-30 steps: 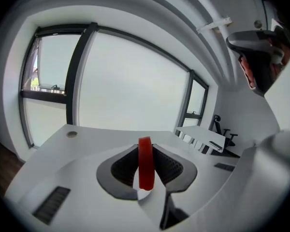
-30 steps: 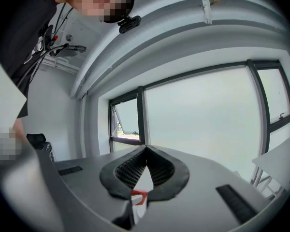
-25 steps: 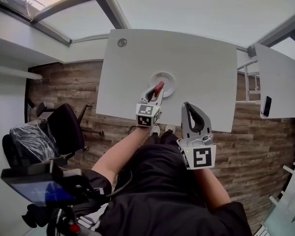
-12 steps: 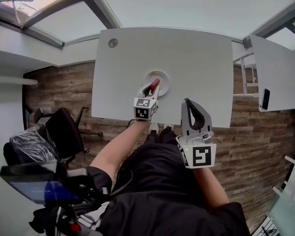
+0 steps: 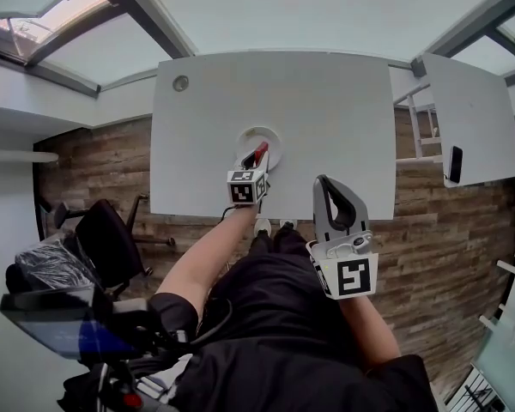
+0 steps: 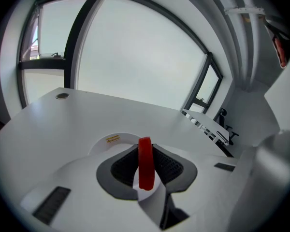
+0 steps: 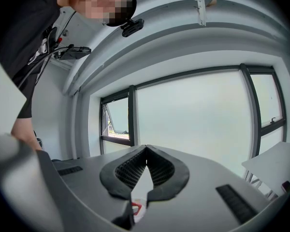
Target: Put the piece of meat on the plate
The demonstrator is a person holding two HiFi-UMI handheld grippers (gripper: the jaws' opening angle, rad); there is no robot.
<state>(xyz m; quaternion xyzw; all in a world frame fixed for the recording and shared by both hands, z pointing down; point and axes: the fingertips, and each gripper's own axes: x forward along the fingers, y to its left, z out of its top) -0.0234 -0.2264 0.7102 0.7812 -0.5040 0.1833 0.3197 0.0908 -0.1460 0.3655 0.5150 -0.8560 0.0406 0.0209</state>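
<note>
A thin red piece of meat (image 6: pixel 145 162) stands on edge between the jaws of my left gripper (image 6: pixel 146 151), which is shut on it. In the head view the meat (image 5: pixel 256 154) hangs just over the small round white plate (image 5: pixel 269 141) near the front of the white table (image 5: pixel 326 110), with my left gripper (image 5: pixel 254 160) tilted down at it. The plate's rim (image 6: pixel 117 138) shows just beyond the jaws. My right gripper (image 5: pixel 336 189) is held level near the table's front edge, right of the plate. Its tips (image 7: pixel 146 150) meet with nothing between them.
A round grommet (image 5: pixel 181 82) sits at the table's far left corner. A second white desk (image 5: pixel 468 118) with a dark phone (image 5: pixel 453 165) stands to the right. An office chair (image 5: pixel 103 239) is on the wooden floor at the left.
My left gripper has sunk with the meat towards the plate and tipped further down. The right gripper has shifted only slightly.
</note>
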